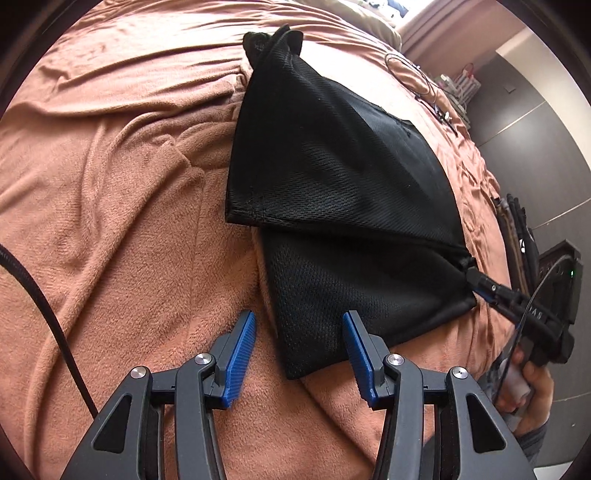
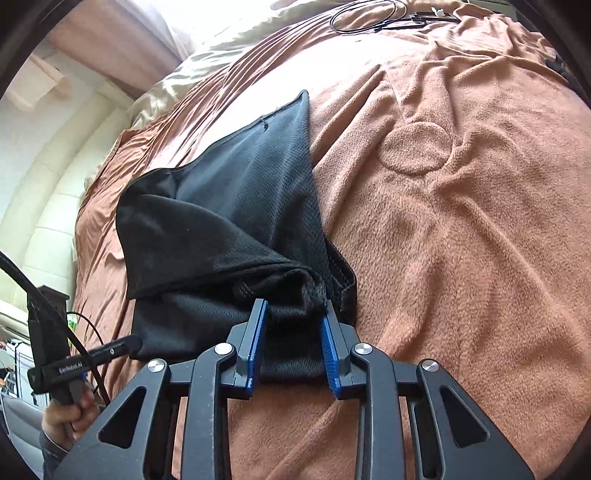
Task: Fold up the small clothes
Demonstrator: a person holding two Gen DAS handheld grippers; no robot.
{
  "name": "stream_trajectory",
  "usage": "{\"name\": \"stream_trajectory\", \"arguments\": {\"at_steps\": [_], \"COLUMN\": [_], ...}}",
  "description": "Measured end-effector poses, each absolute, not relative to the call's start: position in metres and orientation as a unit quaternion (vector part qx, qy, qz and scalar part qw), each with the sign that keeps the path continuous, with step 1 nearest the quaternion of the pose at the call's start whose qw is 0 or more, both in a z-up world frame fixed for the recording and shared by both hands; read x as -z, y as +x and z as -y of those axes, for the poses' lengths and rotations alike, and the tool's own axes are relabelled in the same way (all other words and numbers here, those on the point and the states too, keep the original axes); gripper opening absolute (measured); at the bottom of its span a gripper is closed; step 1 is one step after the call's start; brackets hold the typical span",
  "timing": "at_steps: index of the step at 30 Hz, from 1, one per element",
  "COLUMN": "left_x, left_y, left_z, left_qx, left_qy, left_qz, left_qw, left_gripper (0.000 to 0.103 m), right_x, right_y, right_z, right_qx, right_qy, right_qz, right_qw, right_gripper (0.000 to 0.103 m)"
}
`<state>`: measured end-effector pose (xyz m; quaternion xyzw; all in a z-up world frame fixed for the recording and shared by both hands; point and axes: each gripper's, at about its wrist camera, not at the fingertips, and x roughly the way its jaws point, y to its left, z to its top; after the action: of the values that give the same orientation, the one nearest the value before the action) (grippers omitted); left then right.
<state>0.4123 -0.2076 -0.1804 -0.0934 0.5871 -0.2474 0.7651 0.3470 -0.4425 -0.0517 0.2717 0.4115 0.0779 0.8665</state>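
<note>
Right gripper (image 2: 293, 308) sits at the near right corner of the black mesh shorts (image 1: 332, 192), jaws partway apart w/ a bunched wad of fabric between them; in the left wrist view those jaws look drawn together on that corner, so prob. a pinch, but the pads aren't clearly pressed tight and I can't say the grip is firm. Left gripper (image 1: 299, 325) hovers spread wide over the near left corner, holding nothing, one blue pad (image 1: 354, 339) above the cloth edge, the other above the blanket (image 1: 110, 184). Shorts lie mid-bed on the brown fleece blanket, upper layer already folded over diagonally so the lower panel shows beneath. Risks: the wad slips out if the right pinch is loose, since mesh is slick and thin; pulling w/ one side only would drag the whole garment across the fleece and skew the fold; the left pad could catch blanket pile along w/ the hem, lifting both. Cable loop (image 2: 369, 16) at the far edge is well apart, no snag worry
</note>
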Motion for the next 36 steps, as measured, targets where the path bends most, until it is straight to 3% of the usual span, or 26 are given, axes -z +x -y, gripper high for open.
{"name": "stream_trajectory", "arguments": {"at_steps": [3,7,12,26,30,32,35,36], "left_x": [0.183,0.187,0.185,0.187,0.182,0.176,0.164,0.159], "left_y": [0.413,0.415,0.418,0.42,0.422,0.425,0.429,0.431], "left_z": [0.213,0.207,0.2,0.193,0.19,0.185,0.176,0.175], "left_qx": [0.245,0.248,0.253,0.266,0.265,0.27,0.278,0.279], "left_qy": [-0.068,-0.07,-0.085,-0.094,-0.105,-0.121,-0.146,-0.151], "left_qz": [-0.586,-0.582,-0.58,-0.589,-0.592,-0.588,-0.571,-0.561], "left_qw": [0.769,0.772,0.769,0.758,0.754,0.752,0.759,0.765], "left_gripper": [0.037,0.023,0.009,0.009,0.01,0.018,0.062,0.07], "right_x": [0.048,0.043,0.033,0.057,0.045,0.04,0.035,0.035], "right_y": [0.351,0.346,0.331,0.303,0.302,0.302,0.303,0.303], "right_z": [0.443,0.444,0.438,0.438,0.429,0.423,0.422,0.422], "right_qx": [-0.067,-0.057,-0.055,-0.032,-0.023,-0.02,-0.024,-0.024], "right_qy": [0.266,0.265,0.257,0.262,0.218,0.197,0.191,0.192], "right_qz": [-0.405,-0.394,-0.382,-0.409,-0.411,-0.412,-0.408,-0.408], "right_qw": [0.872,0.878,0.886,0.874,0.885,0.889,0.892,0.892], "right_gripper": [0.022,0.004,0.003,0.003,0.006,0.011,0.019,0.019]}}
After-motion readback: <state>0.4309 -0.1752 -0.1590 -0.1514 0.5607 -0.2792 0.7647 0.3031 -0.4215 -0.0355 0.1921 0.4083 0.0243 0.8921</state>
